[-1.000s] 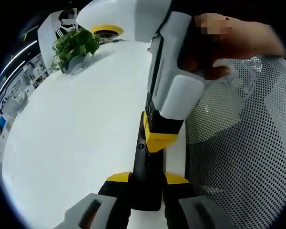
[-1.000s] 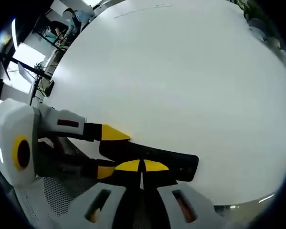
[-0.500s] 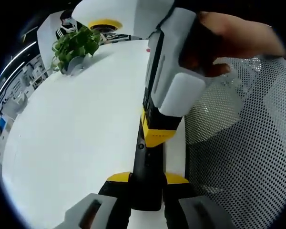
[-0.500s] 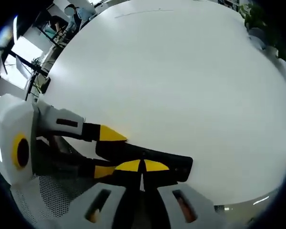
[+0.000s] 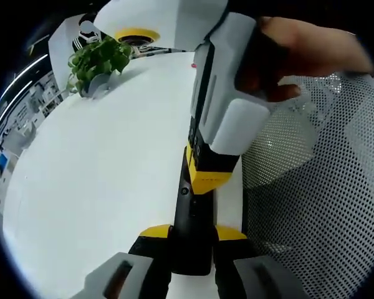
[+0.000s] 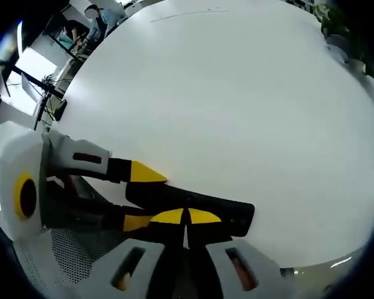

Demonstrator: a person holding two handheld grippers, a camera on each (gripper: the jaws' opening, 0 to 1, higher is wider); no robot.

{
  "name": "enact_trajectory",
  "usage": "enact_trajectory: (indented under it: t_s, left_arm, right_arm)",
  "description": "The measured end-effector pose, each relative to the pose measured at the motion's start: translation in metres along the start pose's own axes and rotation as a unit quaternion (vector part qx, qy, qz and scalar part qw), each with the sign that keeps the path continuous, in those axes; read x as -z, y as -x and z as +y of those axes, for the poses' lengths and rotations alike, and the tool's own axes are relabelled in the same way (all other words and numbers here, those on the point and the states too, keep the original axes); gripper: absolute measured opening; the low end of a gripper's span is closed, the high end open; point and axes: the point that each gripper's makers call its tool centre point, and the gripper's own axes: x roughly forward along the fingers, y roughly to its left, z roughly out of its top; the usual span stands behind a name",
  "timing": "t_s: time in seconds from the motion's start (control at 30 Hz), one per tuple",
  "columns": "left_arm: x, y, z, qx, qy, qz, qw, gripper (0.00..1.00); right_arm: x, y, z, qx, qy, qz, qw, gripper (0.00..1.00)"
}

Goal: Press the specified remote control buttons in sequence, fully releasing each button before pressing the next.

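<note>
A slim black remote control (image 5: 188, 208) lies lengthwise between my left gripper's (image 5: 192, 232) yellow-tipped jaws, which are shut on its near end above the white table (image 5: 100, 174). The right gripper (image 5: 203, 182), white with a yellow tip and held by a hand (image 5: 299, 56), comes down from the upper right and rests its tip on the remote's top face. In the right gripper view the remote (image 6: 227, 213) lies crosswise, and my right gripper (image 6: 186, 217) is shut, its tips together on the remote. The left gripper (image 6: 140, 198) clamps the remote from the left.
A potted green plant (image 5: 98, 59) stands at the far left of the table. A perforated mesh chair back (image 5: 318, 205) sits close on the right. The white tabletop (image 6: 237, 112) stretches wide beyond the remote. A room with furniture lies past the far edge.
Both views shift only slightly. The right gripper's tip stays on the remote and the left gripper keeps its hold.
</note>
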Motion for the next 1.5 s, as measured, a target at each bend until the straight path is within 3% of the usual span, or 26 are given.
enact_trajectory:
  t_s: [0.2,0.37,0.43,0.57,0.63,0.8,0.9,1.17,1.23,1.27,1.33,1.5]
  left_arm:
    - [0.000,-0.001,0.000,0.000,0.001,0.001,1.0000,0.25]
    - [0.000,-0.001,0.000,0.001,0.001,0.002,1.0000,0.25]
    - [0.000,-0.001,0.000,0.001,0.001,0.003,1.0000,0.25]
    - [0.000,-0.001,0.001,0.000,0.002,0.003,1.0000,0.25]
    - [0.000,-0.001,0.001,-0.001,0.002,0.002,1.0000,0.25]
    - [0.001,0.000,0.001,-0.001,0.003,0.001,1.0000,0.25]
    - [0.001,-0.001,0.001,-0.001,0.003,0.000,1.0000,0.25]
    - [0.000,0.000,0.000,-0.002,0.003,-0.001,1.0000,0.25]
    - [0.000,0.000,0.000,-0.002,0.004,-0.001,1.0000,0.25]
    - [0.000,0.000,0.000,-0.002,0.004,-0.001,1.0000,0.25]
    - [0.000,0.000,-0.001,-0.001,0.003,-0.001,1.0000,0.25]
    - [0.000,-0.001,0.000,-0.001,0.003,0.000,1.0000,0.25]
  right_arm:
    - [0.000,0.000,0.001,0.016,0.023,-0.001,0.9996,0.00]
    - [0.001,0.001,0.002,0.018,0.013,-0.005,0.9997,0.00]
    - [0.001,0.001,0.003,0.028,0.028,-0.001,0.9992,0.00]
    - [-0.001,0.000,0.003,0.080,0.103,0.016,0.9913,0.00]
    - [-0.001,0.000,0.004,0.075,0.090,0.014,0.9931,0.00]
    - [0.000,0.002,0.002,0.011,0.022,-0.021,0.9995,0.00]
    - [0.001,0.002,0.001,-0.001,-0.002,-0.007,1.0000,0.00]
    - [0.002,0.004,0.002,0.016,0.060,-0.012,0.9980,0.00]
    - [-0.002,0.007,0.004,-0.003,0.058,-0.028,0.9979,0.00]
    - [0.000,0.007,0.010,-0.028,0.046,-0.027,0.9982,0.00]
    - [0.004,0.006,0.010,-0.039,0.029,-0.014,0.9987,0.00]
    - [0.001,0.006,0.008,-0.022,0.055,-0.021,0.9980,0.05]
